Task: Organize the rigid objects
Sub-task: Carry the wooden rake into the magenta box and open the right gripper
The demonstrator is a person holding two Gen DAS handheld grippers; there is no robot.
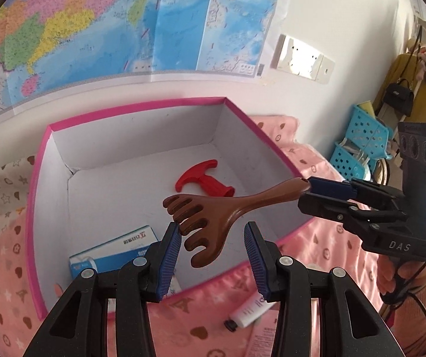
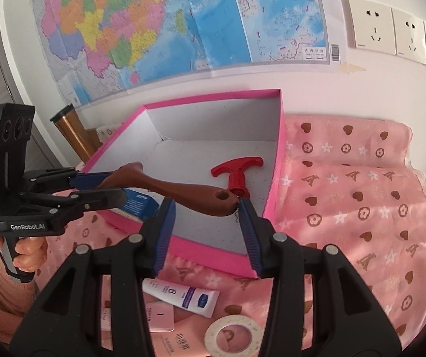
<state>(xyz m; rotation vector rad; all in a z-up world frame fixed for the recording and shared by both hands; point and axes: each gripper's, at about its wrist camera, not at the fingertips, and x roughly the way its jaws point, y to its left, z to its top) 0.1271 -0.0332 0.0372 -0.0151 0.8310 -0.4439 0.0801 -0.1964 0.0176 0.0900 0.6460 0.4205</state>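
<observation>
One thing in hand: wooden rake massager (image 1: 218,208), aloft and roughly level over the near right corner of the pink box (image 1: 135,110); touching nothing inside it
Right gripper (image 1: 308,195): jaws narrow, apparently clamped on the very end of the handle
Left gripper (image 1: 213,226): jaws wide, standing either side of the toothed head; one pad looks to touch a tooth, no clamp
Risk, slip: the hold is at the handle's tip, so the heavy head could pivot down or drop out; likely landing on the box rim rather than the floor of the box
Risk, snag: the teeth could catch a left pad if either hand moves off first
Risk, knock: a drop could strike the red T-handled piece (image 1: 204,180)
Count in box: one red T-handled piece mid-floor; one blue-and-white carton (image 1: 114,250) at the near left corner
Count outside box: one white tube (image 2: 183,296); one tape ring (image 2: 232,334); at least two pink packets (image 2: 157,316); all on the pink cloth (image 2: 346,193) by its near edge
Count overall: one box; two grippers
</observation>
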